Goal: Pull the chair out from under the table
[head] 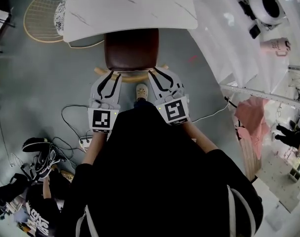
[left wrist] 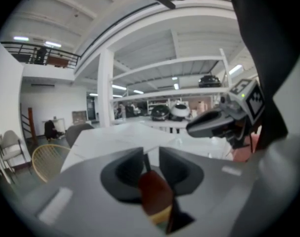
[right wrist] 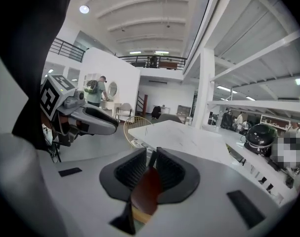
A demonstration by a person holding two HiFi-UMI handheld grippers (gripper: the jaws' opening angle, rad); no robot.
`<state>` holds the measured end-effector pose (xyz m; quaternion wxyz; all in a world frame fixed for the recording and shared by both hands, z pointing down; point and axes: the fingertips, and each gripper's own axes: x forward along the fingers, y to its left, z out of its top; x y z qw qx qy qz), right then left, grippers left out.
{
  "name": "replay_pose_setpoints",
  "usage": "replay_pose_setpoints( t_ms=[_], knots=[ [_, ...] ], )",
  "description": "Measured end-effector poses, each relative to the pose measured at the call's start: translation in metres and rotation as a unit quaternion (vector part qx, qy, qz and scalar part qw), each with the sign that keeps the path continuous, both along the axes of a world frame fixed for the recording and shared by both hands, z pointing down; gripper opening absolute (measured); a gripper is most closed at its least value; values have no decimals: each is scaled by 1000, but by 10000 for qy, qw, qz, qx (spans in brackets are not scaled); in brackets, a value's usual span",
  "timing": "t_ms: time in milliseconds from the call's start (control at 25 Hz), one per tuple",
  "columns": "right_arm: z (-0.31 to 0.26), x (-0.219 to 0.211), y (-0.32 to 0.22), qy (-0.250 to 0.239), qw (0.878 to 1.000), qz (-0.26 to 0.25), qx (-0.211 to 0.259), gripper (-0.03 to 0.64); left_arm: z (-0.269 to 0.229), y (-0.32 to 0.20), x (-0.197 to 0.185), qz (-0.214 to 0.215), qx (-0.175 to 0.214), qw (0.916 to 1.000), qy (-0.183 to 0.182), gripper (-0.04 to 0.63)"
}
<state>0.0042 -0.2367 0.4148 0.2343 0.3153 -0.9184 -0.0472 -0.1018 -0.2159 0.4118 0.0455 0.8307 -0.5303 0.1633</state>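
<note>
Fingers [left wrist: 125, 174] of the left gripper [head: 113, 75] are standing a little apart, w/ nothing pressed btwn them. Fingers [right wrist: 132, 174] of the right gripper [head: 155, 72] are sitting together, also on nothing. Both tips are hovering at the near edge of the dark reddish-brown padded chair [head: 131, 48], right by its pale curved wooden rail [head: 130, 76]; can't tell if they're touching it. Chair is sitting tucked in, its far part hidden under the near edge of the white marble-look rectangular table [head: 130, 6].

Risks, as I'm judging them: neither gripper is clamping yet, so a pull now is prob. going to slide off, since the padding is looking smooth & leathery and the rail rounded & narrow. An uneven grip L vs R is likely skewing the chair into the table's edge or legs. Person's pale shoe [head: 141, 91] is sitting just behind the chair, in its path. Black cables [head: 73, 116] are lying on the matt grey floor [head: 36, 78] at near left, making a trip hazard for anyone stepping back
</note>
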Motion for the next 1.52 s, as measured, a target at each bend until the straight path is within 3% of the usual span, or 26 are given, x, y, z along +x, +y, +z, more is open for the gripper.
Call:
replay_pose_setpoints(
  t_ms=[160,280,480,640,800,1160,1520],
  knots=[
    [19,-4,-8,-233,9983,-66,-527,53,22,-8,-1,42,-315,9994,-97,121],
    [40,-1,-12,-63,9959,-187,-882,103,38,-14,-3,56,-548,9984,-102,138],
    [75,5,-14,321,9897,-433,-1324,123,62,-18,-5,281,-887,9950,-361,164],
    [98,5,-11,701,9839,-727,-1474,137,84,-12,-4,634,-1229,9888,-566,189],
    [121,3,-1,1185,9742,-1080,-1586,156,110,0,-3,1100,-1666,9767,-790,230],
    [172,9,23,2322,9464,-1606,-1570,179,172,18,2,2304,-2266,9313,-1683,258],
    [212,14,26,3308,9184,-1739,-1297,184,227,29,-7,3564,-2286,8512,-3102,282]
  ],
)
